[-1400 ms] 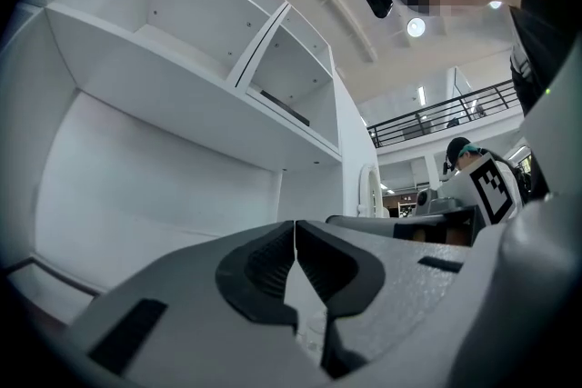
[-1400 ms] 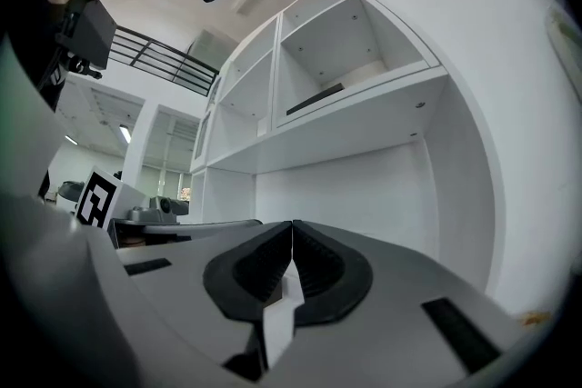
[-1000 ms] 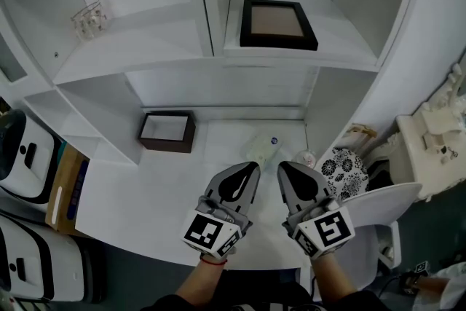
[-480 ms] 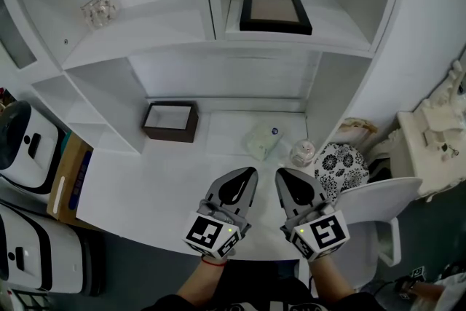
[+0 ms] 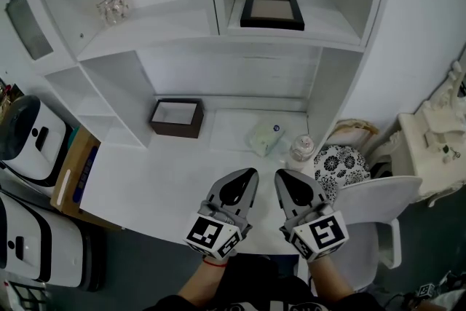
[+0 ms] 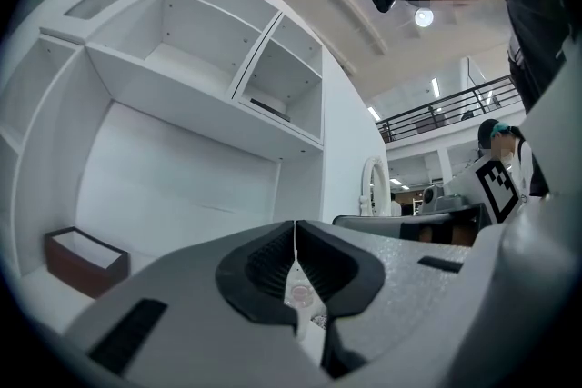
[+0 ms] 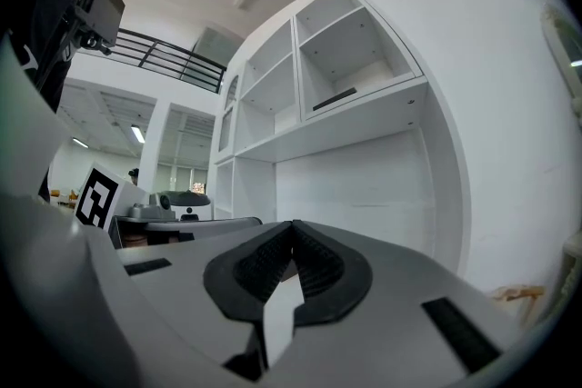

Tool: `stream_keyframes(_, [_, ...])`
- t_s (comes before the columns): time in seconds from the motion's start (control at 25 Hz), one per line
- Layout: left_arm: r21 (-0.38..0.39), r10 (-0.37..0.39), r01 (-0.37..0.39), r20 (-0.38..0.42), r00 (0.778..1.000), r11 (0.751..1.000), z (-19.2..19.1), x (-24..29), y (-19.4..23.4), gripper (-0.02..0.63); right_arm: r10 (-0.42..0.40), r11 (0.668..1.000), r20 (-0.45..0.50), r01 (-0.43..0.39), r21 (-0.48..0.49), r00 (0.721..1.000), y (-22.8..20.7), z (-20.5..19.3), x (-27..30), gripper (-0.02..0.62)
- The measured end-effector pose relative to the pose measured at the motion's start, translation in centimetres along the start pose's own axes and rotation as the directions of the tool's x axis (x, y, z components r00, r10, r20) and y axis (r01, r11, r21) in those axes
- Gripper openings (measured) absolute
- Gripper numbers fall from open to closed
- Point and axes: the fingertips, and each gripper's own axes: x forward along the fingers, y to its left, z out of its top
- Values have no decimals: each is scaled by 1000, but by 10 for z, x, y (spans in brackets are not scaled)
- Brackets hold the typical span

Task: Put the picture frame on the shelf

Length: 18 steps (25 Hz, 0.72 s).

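The black picture frame (image 5: 272,11) lies flat on the upper right shelf (image 5: 320,29) of the white unit. In the left gripper view only the frame's dark edge (image 6: 271,108) shows in that compartment, and in the right gripper view the frame (image 7: 335,98) is a thin dark strip. My left gripper (image 5: 250,172) and right gripper (image 5: 280,174) hang side by side over the desk's front edge, far below the frame. Both are shut with nothing between their jaws, as seen on the left gripper (image 6: 295,227) and the right gripper (image 7: 291,227).
A brown open box (image 5: 177,118) sits on the desk (image 5: 145,186) at the back left. A pale green pouch (image 5: 265,138) and a small jar (image 5: 301,149) lie ahead of the grippers. A glass item (image 5: 113,7) stands on the upper left shelf. A white chair (image 5: 378,193) is at right, white appliances (image 5: 29,138) at left.
The head view has drawn back, so the shelf unit looks smaller and sits further right. Both grippers stay shut and side by side at the desk's front edge.
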Motion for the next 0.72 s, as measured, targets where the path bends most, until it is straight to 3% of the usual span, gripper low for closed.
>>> stream_keyframes(0.72, [19,28,-28,14,1000,999,4,-27,-35,14,34,999,28,-34,0,999,18,6,-36,5])
